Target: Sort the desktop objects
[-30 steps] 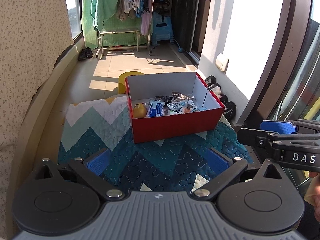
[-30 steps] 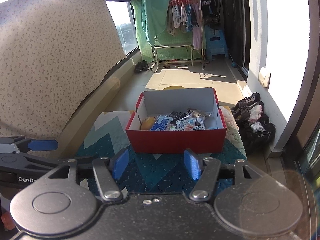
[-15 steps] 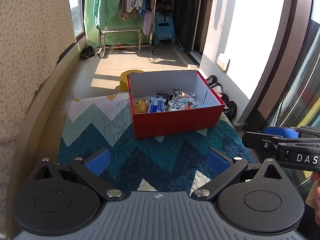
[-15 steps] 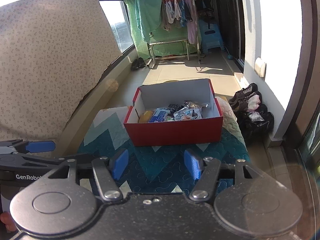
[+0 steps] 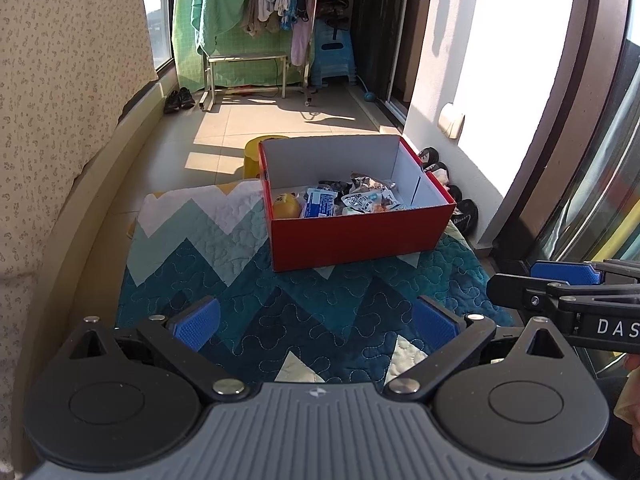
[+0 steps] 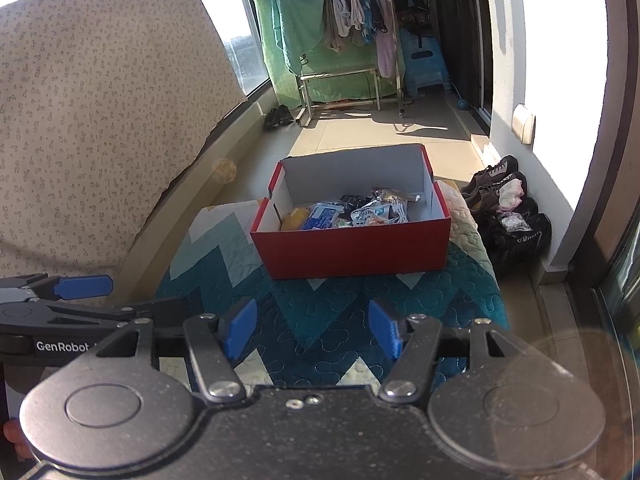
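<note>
Sunlight is falling across a tiled balcony floor (image 5: 256,120) while both sets of tongs are hovering over a quilted blue, teal and white zigzag-patterned cover (image 5: 224,264) draped on a low table. The left tongs (image 5: 316,322), black with blue ribbed pads, are standing wide apart with nothing between them, only the quilt showing in the gap. The right tongs (image 6: 312,326), of the same black-and-blue build, are also spread wide and are gripping nothing. Each pair is showing at the edge of the other's view: the right one is reaching in from the right of the left wrist view, and the left one from the left of the right wrist view.

Beyond both, a red cardboard box with a white inside (image 5: 352,236) is sitting on the far part of the quilt, open at the top. Inside it, the sorted things are lying together against the near wall: a round yellow object (image 5: 286,205) at the left, a blue-and-white printed packet (image 5: 319,203) just beside it, and a heap of crinkled silver and white snack wrappers (image 5: 366,198) to the right. The quilt in front of the box is carrying nothing else.

Dark shoes (image 6: 516,216) are lining the wall at the right, and laundry on a drying rack (image 6: 352,12) is hanging at the far end.
</note>
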Demonstrator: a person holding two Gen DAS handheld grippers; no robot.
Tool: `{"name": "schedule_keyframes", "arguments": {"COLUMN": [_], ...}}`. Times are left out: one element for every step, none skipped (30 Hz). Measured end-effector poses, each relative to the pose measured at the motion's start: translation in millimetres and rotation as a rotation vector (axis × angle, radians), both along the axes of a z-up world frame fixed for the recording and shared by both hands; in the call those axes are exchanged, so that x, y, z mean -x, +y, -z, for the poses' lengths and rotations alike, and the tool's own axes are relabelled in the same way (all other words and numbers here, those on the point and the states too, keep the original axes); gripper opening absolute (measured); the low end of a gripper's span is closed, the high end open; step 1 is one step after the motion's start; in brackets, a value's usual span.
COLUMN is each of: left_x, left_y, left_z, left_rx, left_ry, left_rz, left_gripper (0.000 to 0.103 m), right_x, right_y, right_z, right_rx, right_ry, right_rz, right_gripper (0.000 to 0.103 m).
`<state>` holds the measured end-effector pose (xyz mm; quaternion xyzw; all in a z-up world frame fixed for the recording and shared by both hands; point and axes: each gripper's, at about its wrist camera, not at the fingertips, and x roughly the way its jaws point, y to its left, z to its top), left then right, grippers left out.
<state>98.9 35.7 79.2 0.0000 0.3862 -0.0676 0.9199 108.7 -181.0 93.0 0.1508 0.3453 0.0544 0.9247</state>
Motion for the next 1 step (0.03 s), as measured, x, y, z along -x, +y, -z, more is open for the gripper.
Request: {"name": "schedule_keyframes", "arguments": {"left_x": [-0.2], "left_y": [0.6], "left_z": [0.7], "left_rx": [0.006], "left_ry": [0.003], "left_rz": [0.002], "left_gripper": [0.103], "right_x": [-0.1], "right_y": [0.3], "right_z": [0.2], "right_rx": [-0.001], "right_ry": [0.002], "right_rz": [0.001], "right_gripper": [0.062]}}
